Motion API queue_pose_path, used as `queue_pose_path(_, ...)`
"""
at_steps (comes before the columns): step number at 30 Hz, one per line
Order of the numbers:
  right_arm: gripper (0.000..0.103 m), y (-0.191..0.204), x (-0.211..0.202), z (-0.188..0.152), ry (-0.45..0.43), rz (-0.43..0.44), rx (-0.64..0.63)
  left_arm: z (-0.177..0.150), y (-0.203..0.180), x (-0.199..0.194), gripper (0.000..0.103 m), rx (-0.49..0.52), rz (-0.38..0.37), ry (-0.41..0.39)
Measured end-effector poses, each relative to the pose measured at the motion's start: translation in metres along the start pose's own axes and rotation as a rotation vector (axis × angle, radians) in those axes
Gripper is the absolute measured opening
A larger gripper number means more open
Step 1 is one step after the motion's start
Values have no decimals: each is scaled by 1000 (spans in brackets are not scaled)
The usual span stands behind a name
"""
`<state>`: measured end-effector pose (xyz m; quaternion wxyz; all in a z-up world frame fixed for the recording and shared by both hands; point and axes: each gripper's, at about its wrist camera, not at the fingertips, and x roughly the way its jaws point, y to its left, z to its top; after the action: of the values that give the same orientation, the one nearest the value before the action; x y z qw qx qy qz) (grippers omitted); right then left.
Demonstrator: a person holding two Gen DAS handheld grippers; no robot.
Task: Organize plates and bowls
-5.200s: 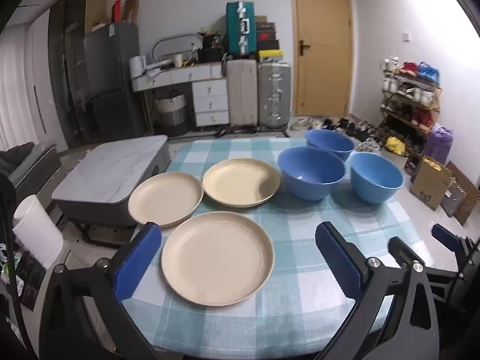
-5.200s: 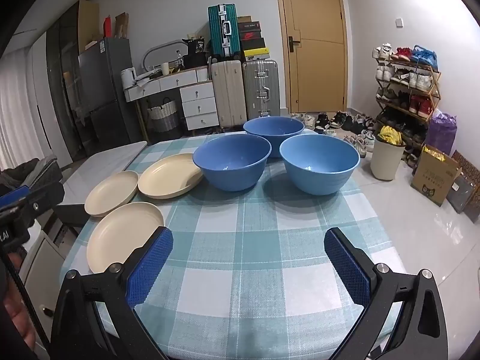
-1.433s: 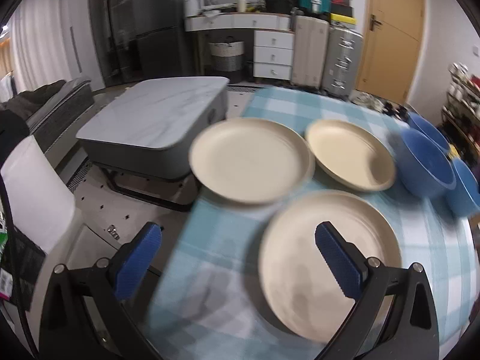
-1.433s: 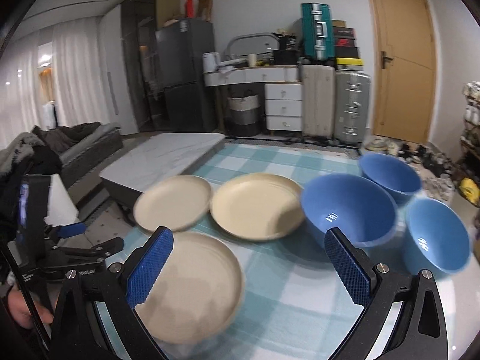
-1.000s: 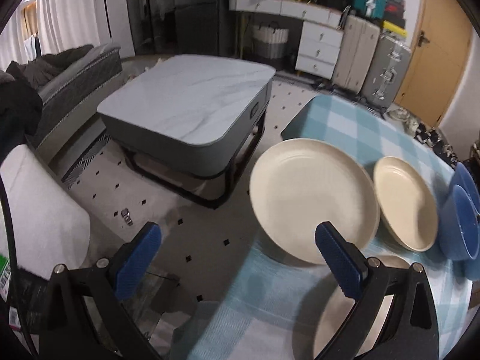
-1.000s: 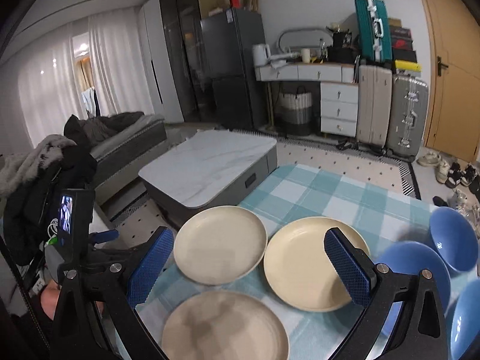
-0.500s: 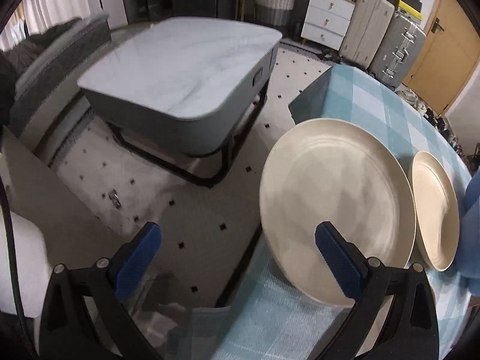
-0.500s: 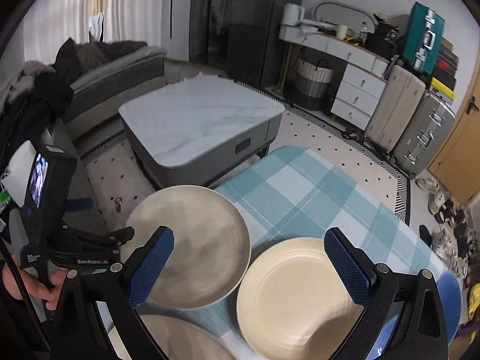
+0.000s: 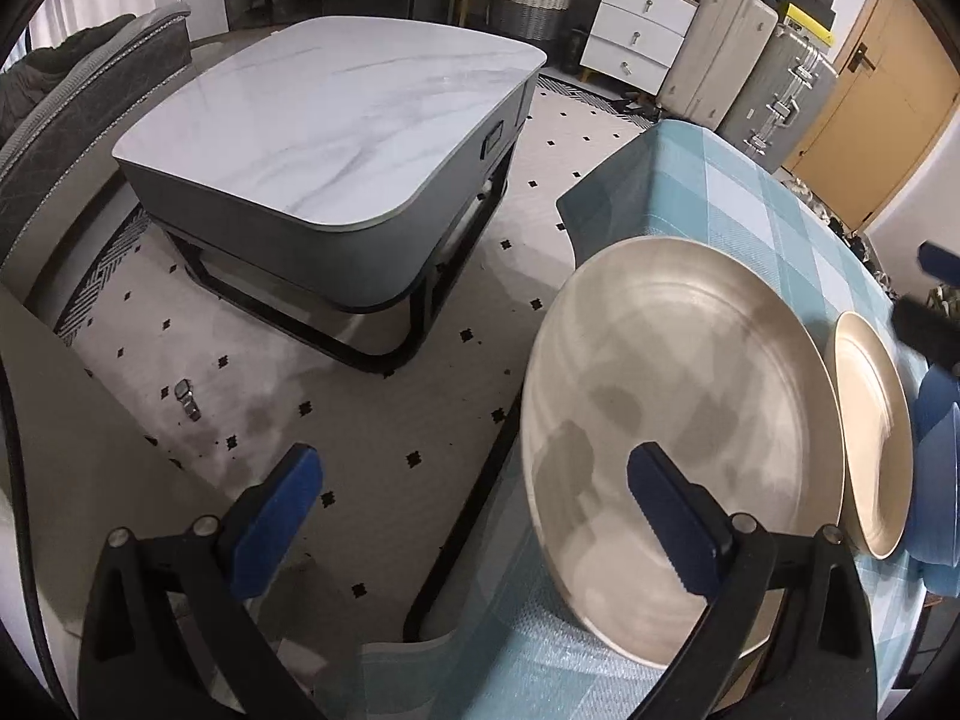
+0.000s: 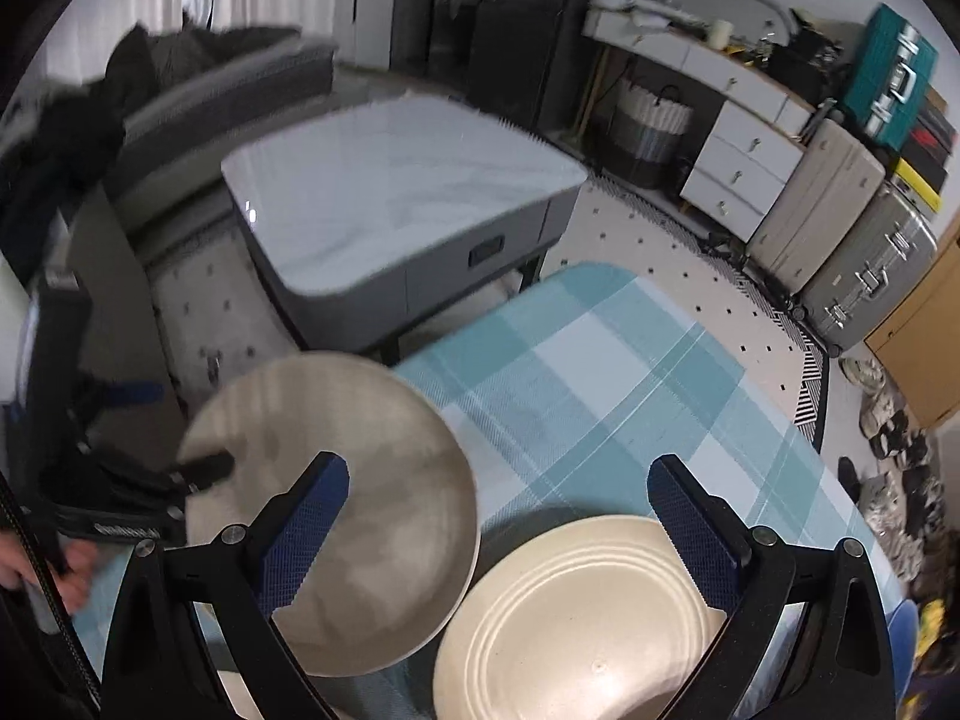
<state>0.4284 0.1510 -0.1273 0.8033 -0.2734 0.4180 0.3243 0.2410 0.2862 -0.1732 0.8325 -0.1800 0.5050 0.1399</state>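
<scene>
I see the worktop [image 10: 606, 372], covered in a blue-and-white checked cloth, filling the right side of both views. I use it as my landmark.

Beyond its far left corner, on the speckled floor, stands a low coffee table [image 9: 324, 96] with a pale marbled top and dark grey sides.

At the worktop's left edge sits a large round beige plate [image 9: 678, 420], matte, with a shallow raised rim. Patchy grey shadows fall across its face. It slightly overhangs the worktop's edge.

Just beside it, further in on the worktop, lies a second plate [image 10: 576, 618], a paler cream, with faint concentric rings in its base. The two rims look close to touching; I cannot tell whether they meet.

Past the cream plate, at the right margin of my left view, I see part of a blue bowl [image 9: 936, 468].

My left gripper [image 9: 480, 516] has its blue-padded fingers [image 9: 669, 516] spread wide apart. One is over the beige plate's near face, the other off the worktop above the floor. They grip nothing.

My right gripper [image 10: 498, 522] is also spread wide and holding nothing, above both plates.

A hand [image 10: 72, 570] holds the left gripper's handle.
</scene>
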Motion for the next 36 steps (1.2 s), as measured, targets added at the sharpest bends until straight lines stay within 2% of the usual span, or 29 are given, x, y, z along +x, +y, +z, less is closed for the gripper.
queue_pose_path(2,98,0,12,-1,32,37,9,1,2,3,100,-7,1,4)
queue_pose_path(4,94,2,20,-2,53,39,4,2,5,5,95,-13,-13,6)
queue_pose_path(7,87,3,33,-3,84,50,-7,4,8,9,84,-5,-41,6)
queue_pose_path(8,85,3,36,-3,95,50,-10,4,9,10,77,-6,-47,13)
queue_pose_path(10,77,3,42,-4,113,63,-16,4,12,12,74,-14,-79,19)
queue_pose_path(20,69,8,55,-8,150,84,-38,2,12,8,55,5,-131,14)
queue_pose_path(24,63,7,53,-8,149,98,-26,5,9,8,39,26,-167,30)
queue_pose_path(28,58,6,52,-8,148,110,-16,5,11,8,32,21,-200,45)
queue_pose_path(30,58,5,51,-8,147,113,-10,4,14,8,23,0,-237,48)
queue_pose_path(32,58,3,50,-8,148,127,7,5,17,9,21,-20,-271,57)
queue_pose_path(36,55,2,47,-8,150,143,23,4,17,9,15,-18,-286,69)
